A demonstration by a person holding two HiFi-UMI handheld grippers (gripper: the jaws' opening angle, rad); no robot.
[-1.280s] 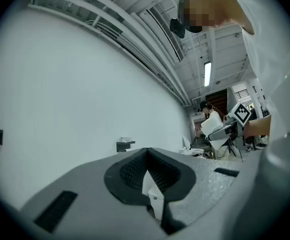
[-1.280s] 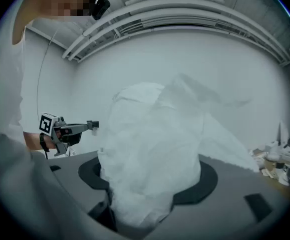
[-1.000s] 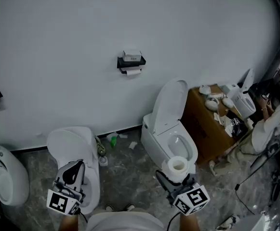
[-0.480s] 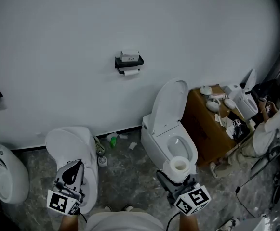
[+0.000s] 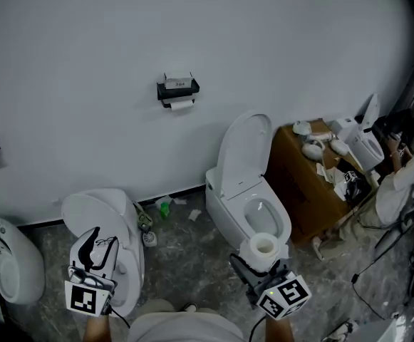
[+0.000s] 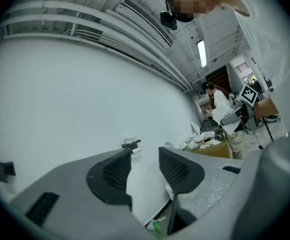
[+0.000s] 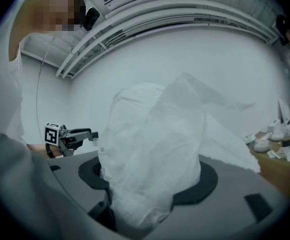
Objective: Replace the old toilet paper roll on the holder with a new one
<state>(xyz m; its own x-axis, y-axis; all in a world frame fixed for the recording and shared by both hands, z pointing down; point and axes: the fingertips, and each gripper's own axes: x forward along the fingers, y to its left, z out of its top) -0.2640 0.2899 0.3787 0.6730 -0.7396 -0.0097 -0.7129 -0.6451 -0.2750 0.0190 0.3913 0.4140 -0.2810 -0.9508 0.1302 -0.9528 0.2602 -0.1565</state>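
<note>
The black holder point(image 5: 177, 88) hangs on the white wall with a small old roll point(image 5: 182, 104) under it; the left gripper view shows this holder point(image 6: 131, 144) far off beyond the jaws. My right gripper point(image 5: 258, 261), at the bottom right of the head view, is shut on the new toilet paper roll point(image 5: 263, 246). In the right gripper view the roll point(image 7: 149, 149) fills the space between the jaws, a loose sheet trailing to the right. My left gripper point(image 5: 92, 246) is low on the left. Its jaws have just been opening and stand a little apart with nothing between them point(image 6: 145, 171).
A white toilet point(image 5: 253, 209) with its lid up stands below and right of the holder. Another toilet point(image 5: 100, 216) is under my left gripper, with a white fixture point(image 5: 7, 266) at far left. A brown box point(image 5: 299, 184) with white parts and a person point(image 5: 406, 184) are at right. A green bottle point(image 5: 164, 207) lies by the wall.
The left gripper's jaws have parted and the gripper has rolled a little. The holder has shifted left in the head view. The right gripper still grips the new roll.
</note>
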